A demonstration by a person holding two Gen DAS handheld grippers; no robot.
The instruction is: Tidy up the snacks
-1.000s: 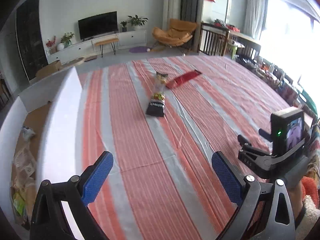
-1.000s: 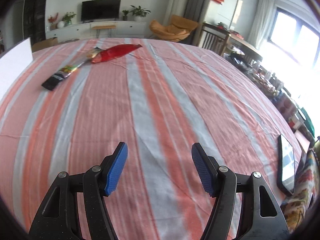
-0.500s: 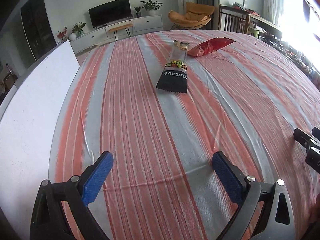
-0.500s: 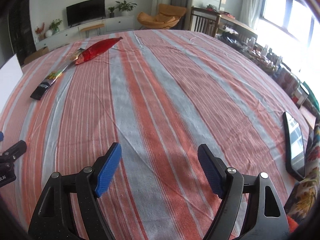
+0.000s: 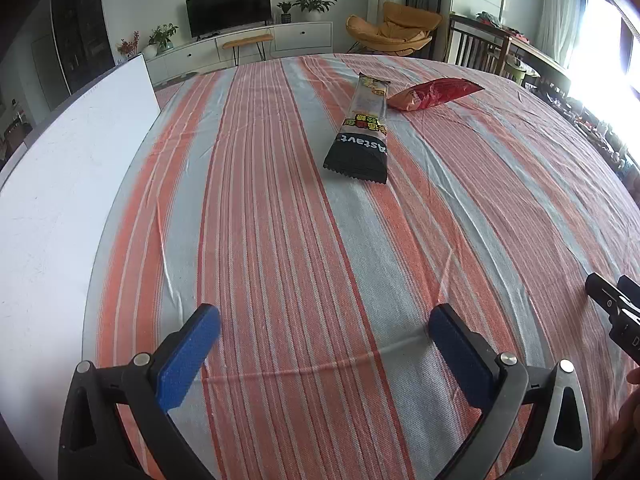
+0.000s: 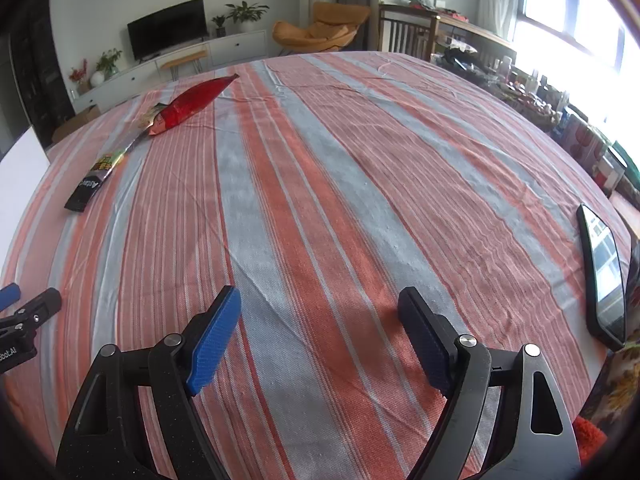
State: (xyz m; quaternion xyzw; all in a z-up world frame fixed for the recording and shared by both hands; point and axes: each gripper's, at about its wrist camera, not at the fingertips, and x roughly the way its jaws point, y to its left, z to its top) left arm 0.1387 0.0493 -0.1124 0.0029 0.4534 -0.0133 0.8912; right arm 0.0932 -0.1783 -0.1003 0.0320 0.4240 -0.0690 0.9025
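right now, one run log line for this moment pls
left gripper open, empty | right gripper open, empty | black snack pack and red snack bag on striped tablecloth, ungrasped

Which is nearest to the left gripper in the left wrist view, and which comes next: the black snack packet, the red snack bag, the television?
From the left gripper:
1. Black snack packet, ahead on the striped cloth, slightly right.
2. Red snack bag, just behind the packet's far end, further right.
3. Television, far off by the back wall, left of centre.
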